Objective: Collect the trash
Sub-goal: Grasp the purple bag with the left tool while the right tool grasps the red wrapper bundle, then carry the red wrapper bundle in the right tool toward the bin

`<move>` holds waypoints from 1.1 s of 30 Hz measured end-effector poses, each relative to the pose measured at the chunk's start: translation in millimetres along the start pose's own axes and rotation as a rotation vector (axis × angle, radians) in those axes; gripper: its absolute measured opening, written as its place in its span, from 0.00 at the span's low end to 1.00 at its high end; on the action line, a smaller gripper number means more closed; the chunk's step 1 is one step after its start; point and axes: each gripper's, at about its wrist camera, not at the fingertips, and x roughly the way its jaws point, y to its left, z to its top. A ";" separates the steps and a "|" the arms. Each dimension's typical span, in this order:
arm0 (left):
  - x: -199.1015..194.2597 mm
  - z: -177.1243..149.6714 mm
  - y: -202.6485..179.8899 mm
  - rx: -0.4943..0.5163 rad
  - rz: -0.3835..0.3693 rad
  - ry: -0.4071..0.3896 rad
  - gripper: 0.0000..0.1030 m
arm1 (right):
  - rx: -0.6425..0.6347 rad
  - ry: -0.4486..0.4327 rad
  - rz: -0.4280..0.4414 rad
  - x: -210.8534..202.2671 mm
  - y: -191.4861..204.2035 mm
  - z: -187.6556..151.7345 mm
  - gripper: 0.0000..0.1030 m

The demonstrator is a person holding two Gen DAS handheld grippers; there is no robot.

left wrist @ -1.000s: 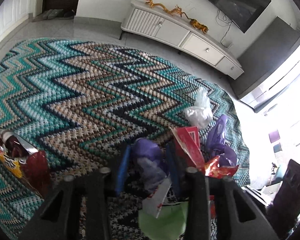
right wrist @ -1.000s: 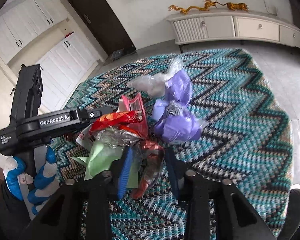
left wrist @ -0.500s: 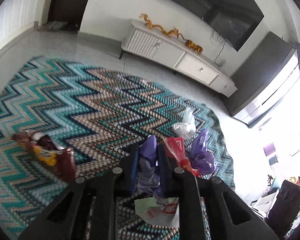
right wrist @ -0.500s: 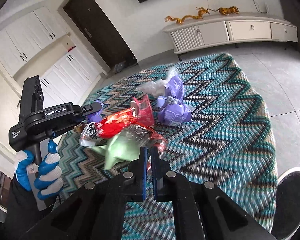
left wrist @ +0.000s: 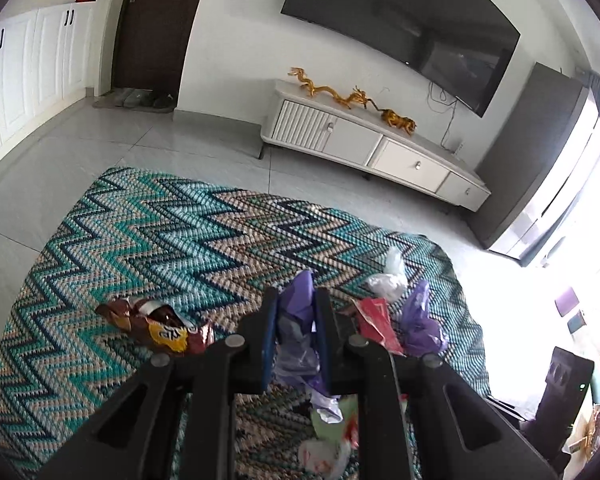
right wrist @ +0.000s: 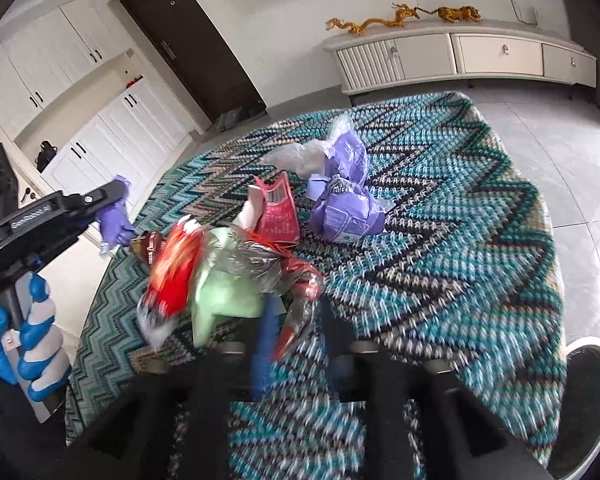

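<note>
Left wrist view: zigzag teal rug (left wrist: 180, 248) covers the floor (left wrist: 80, 148), white TV cabinet (left wrist: 372, 148) behind it under a wall TV (left wrist: 404, 28). On the rug: brown-yellow snack bag (left wrist: 156, 328) left of the left gripper (left wrist: 296, 320), red wrapper (left wrist: 376, 320) and purple bag (left wrist: 420, 324) just right of it, white plastic bag (left wrist: 388, 280) behind those. Left jaws clenched on a purple wrapper (left wrist: 296, 304), which sticks up past the tips and hangs down between the fingers. Green and white scraps (left wrist: 328, 432) below, partly hidden by the gripper body.

Right wrist view: same rug (right wrist: 440, 216), cabinet (right wrist: 460, 56), dark door (right wrist: 192, 44). Trash pile mid-rug: purple bag (right wrist: 348, 212), clear-white bag (right wrist: 300, 156), red wrapper (right wrist: 278, 212) standing tilted. Right gripper (right wrist: 296, 328) jaws narrowly apart, grasping a red-silver foil wrapper (right wrist: 296, 300); a green sheet (right wrist: 224, 292) and red chip bag (right wrist: 172, 276), blurred, lie bunched against it, and I cannot tell whether they are caught in the grip too. Left gripper (right wrist: 112, 196) seen from the side at left, purple wrapper (right wrist: 116, 220) pinched at its tip, held by a blue-white gloved hand (right wrist: 32, 344). Dark bin rim (right wrist: 592, 392) at bottom right.
</note>
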 end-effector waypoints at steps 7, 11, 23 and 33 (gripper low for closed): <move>11.7 -1.7 8.5 -0.012 -0.022 -0.001 0.16 | -0.018 0.036 0.002 30.6 -4.8 6.1 0.35; 9.5 -5.6 4.8 -0.008 -0.036 0.002 0.16 | -0.030 0.024 -0.010 29.2 -3.4 5.9 0.19; -63.9 -13.2 -22.5 0.006 -0.119 -0.083 0.16 | 0.013 -0.117 -0.019 -63.5 8.9 -15.0 0.18; -132.9 -35.5 -70.4 0.060 -0.238 -0.129 0.16 | 0.014 -0.245 -0.018 -172.2 33.1 -56.6 0.18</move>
